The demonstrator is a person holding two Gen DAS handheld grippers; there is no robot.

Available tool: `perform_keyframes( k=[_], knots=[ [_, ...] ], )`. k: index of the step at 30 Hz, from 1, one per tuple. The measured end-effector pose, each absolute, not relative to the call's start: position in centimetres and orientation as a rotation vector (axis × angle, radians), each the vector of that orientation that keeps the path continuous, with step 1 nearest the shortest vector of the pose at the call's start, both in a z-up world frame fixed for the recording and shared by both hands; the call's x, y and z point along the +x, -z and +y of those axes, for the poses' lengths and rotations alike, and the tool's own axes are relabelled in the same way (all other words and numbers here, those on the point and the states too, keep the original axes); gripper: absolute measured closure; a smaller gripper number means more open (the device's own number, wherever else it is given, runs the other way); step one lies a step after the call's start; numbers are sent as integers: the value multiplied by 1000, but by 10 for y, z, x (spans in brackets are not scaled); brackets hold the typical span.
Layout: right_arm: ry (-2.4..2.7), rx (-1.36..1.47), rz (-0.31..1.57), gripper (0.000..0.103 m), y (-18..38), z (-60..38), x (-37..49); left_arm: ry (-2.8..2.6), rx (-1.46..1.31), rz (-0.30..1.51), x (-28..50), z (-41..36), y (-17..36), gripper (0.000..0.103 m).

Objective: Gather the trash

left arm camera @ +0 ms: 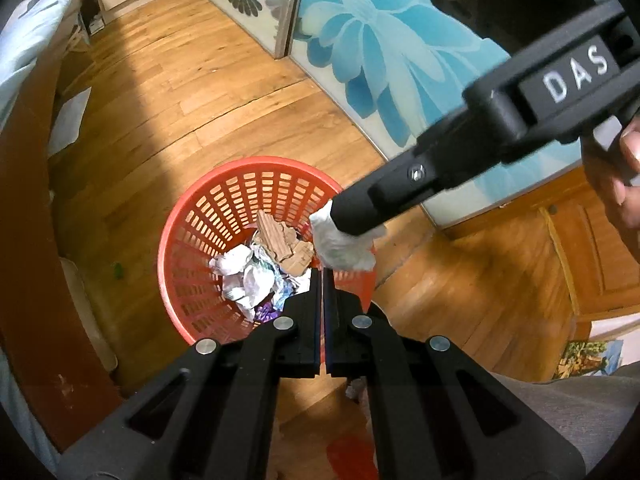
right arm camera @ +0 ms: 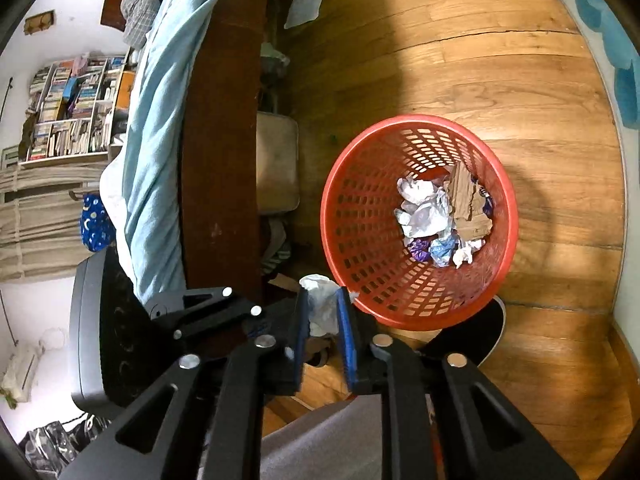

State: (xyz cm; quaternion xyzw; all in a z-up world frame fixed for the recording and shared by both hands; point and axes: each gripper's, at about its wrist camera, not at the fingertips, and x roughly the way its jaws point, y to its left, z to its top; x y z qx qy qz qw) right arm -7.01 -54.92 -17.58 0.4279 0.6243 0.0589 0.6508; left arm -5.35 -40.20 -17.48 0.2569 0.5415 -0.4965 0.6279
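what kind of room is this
Most likely a bedroom in a home. A bed with a light blue sheet on a dark wooden frame stands beside the wooden floor, a crowded bookshelf fills the far wall, and floral sliding wardrobe doors line the other side.

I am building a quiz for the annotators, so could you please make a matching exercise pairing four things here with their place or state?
Things:
1. red perforated plastic basket
2. white crumpled paper wad
3. torn brown cardboard piece
4. left gripper

Places or states:
A. lying among the rubbish in the basket
B. shut, holding nothing
C. standing on the wooden floor
D. clamped in the right gripper

Pairs: 1-C, 2-D, 3-A, 4-B
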Motion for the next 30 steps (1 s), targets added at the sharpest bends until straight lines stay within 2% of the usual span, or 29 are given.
perform_keyframes(
  k=[1,2,4,5,6,7,8,9,15,17,20,23,24,30],
  knots=[
    [-122,974,1419,64,175,-550,-69,1133,590,1242,-54,-403,175,102],
    [-109,978,1417,55,175,-551,-69,1127,592,1243,-53,-402,176,101],
    [-94,971,1422,53,174,-550,-66,1125,589,1250,-53,-400,172,96],
    [-83,962,1422,51,171,-549,-64,1124,587,1245,-52,-399,171,87],
    [-71,960,1420,47,168,-549,-63,1118,587,1239,-51,-397,167,69],
    [-64,959,1415,38,164,-550,-63,1109,582,1236,-49,-394,162,56],
    [-58,957,1408,34,160,-550,-62,1104,568,1230,-47,-390,159,37],
    [-56,955,1403,33,154,-548,-60,1098,543,1216,-44,-384,152,32],
    [-40,884,1362,30,106,-536,-43,1033,509,1141,-28,-348,113,32],
    [-30,843,1332,24,82,-528,-35,1011,472,1100,-21,-331,92,30],
    [-35,763,1269,23,41,-509,-18,970,420,1041,-11,-305,67,28],
    [-34,653,1184,17,-3,-479,2,892,360,970,3,-266,42,21],
    [-8,583,1158,16,-18,-466,9,843,341,944,9,-249,34,15],
    [7,386,951,13,-75,-380,54,495,258,827,49,-132,7,12]
  ],
)
